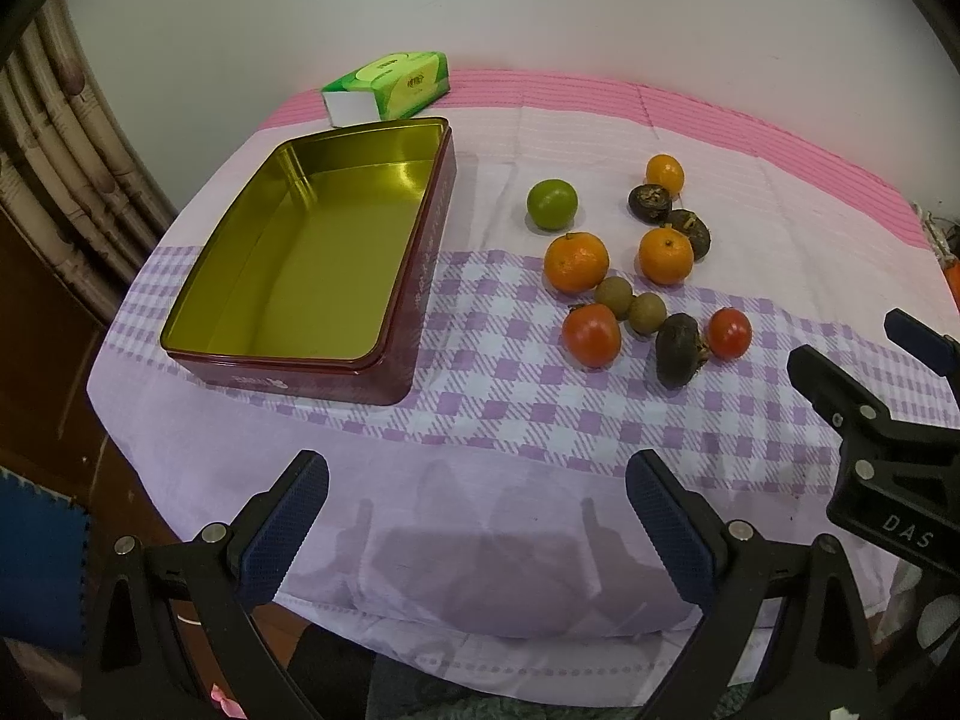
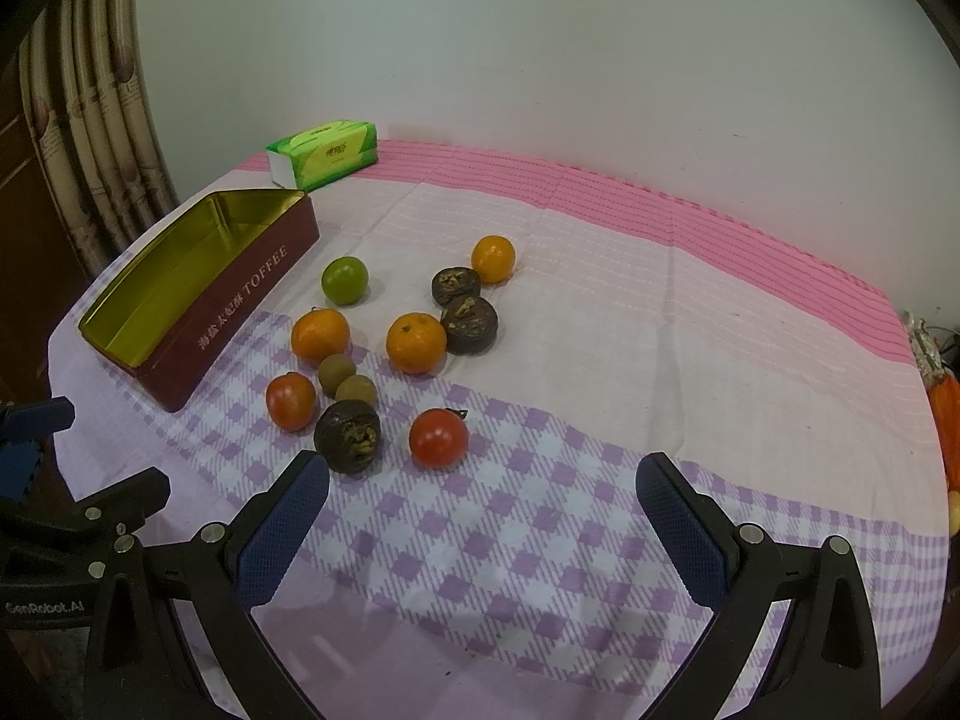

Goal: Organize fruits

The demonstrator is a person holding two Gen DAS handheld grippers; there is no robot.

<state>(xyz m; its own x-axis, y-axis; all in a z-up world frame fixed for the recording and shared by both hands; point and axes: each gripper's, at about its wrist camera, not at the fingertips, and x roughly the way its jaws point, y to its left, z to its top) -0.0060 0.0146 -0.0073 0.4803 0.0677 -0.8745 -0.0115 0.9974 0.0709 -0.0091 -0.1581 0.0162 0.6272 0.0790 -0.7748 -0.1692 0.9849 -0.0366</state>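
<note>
Fruits (image 2: 384,354) lay loose at three o'clock of the empty tin (image 1: 312,258), awaiting sorting, while both hand-held grippers, left (image 1: 477,516) and right (image 2: 483,516), gaped open.

Tin (image 2: 198,324): from the right wrist, near wall hides most of the floor. Small lettering beside TOFFEE too fine to read.
Tissue pack (image 1: 390,86): lower edge hidden behind the tin's far rim; print illegible.
Orange object (image 2: 945,420), far right of the tin: cut off by the frame edge, unidentifiable.
</note>
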